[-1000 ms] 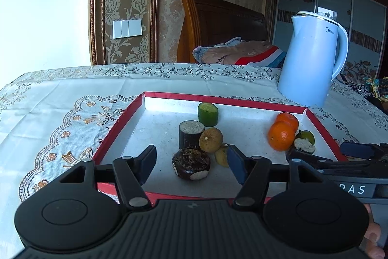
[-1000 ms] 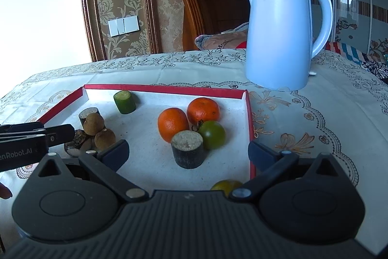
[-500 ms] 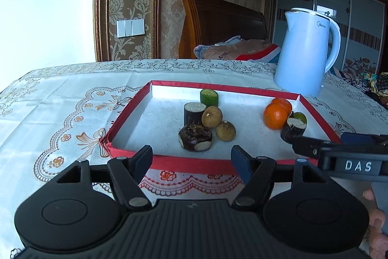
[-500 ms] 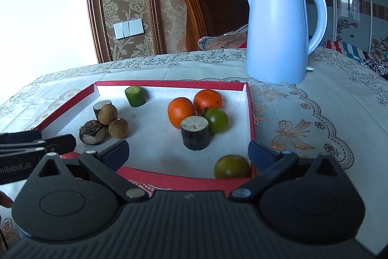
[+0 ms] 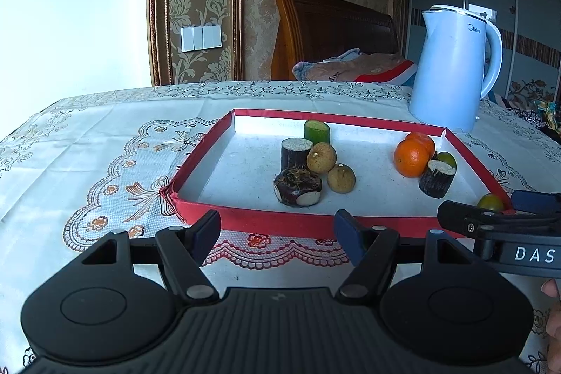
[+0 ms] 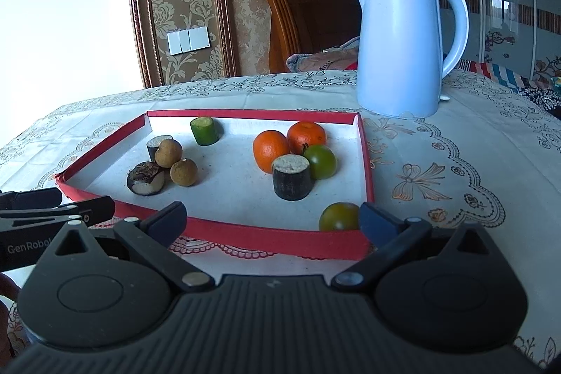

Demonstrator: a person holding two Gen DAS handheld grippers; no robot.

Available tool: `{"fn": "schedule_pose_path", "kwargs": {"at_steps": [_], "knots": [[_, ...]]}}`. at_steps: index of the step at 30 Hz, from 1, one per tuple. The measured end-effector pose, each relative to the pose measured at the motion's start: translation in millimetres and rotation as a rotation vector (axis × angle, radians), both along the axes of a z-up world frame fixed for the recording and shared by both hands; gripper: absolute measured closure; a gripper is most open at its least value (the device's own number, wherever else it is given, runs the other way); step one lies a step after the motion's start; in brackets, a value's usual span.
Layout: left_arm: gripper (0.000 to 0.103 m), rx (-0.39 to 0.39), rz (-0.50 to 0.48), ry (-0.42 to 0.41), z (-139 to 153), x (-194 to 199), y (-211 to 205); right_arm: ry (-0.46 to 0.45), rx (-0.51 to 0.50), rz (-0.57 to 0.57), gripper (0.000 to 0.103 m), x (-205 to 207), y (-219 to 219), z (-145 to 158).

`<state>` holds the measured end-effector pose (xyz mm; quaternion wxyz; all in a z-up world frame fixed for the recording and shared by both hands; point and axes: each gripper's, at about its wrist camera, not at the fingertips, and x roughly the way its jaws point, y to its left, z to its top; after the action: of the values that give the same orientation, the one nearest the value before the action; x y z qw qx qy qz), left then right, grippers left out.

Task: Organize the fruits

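Observation:
A red-rimmed tray (image 5: 252, 222) (image 6: 245, 235) lies on the table. At its left sit a dark water chestnut (image 5: 297, 187) (image 6: 145, 177), two brown longans (image 5: 321, 157) (image 6: 168, 153), a dark cane piece (image 5: 295, 153) and a green cane piece (image 5: 316, 132) (image 6: 205, 130). At its right are two oranges (image 5: 411, 157) (image 6: 271, 150), a dark cane piece (image 6: 291, 177), a green citrus (image 6: 320, 161) and another green citrus (image 6: 339, 217) at the front right corner. My left gripper (image 5: 277, 235) and right gripper (image 6: 273, 223) are open and empty, in front of the tray.
A pale blue kettle (image 5: 452, 72) (image 6: 403, 44) stands behind the tray's right corner. An embroidered white cloth (image 5: 105, 146) covers the table. A wooden headboard (image 5: 329, 30) and bedding are beyond the far edge.
Both grippers have drawn back from over the tray to in front of its near rim. Both stayed open. The fruits have not moved.

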<state>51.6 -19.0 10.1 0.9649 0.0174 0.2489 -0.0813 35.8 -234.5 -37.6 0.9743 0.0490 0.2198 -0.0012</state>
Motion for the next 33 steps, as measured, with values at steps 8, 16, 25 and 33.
{"fn": "schedule_pose_path", "kwargs": {"at_steps": [8, 16, 25, 33], "knots": [[0.031, -0.002, 0.007, 0.006, -0.4, 1.9, 0.7, 0.001, -0.014, -0.003, 0.0, -0.3, 2.6, -0.7], [0.031, 0.002, -0.001, 0.01, -1.1, 2.3, -0.6, 0.001, -0.016, -0.004, 0.0, -0.5, 3.0, -0.8], [0.031, -0.002, -0.001, 0.011, -1.1, 2.6, -0.2, 0.002, -0.02, -0.004, 0.0, -0.2, 3.4, -0.8], [0.03, 0.019, 0.006, 0.008, -1.4, 1.8, -3.0, 0.003, -0.023, -0.003, 0.0, -0.3, 3.6, -0.6]]}}
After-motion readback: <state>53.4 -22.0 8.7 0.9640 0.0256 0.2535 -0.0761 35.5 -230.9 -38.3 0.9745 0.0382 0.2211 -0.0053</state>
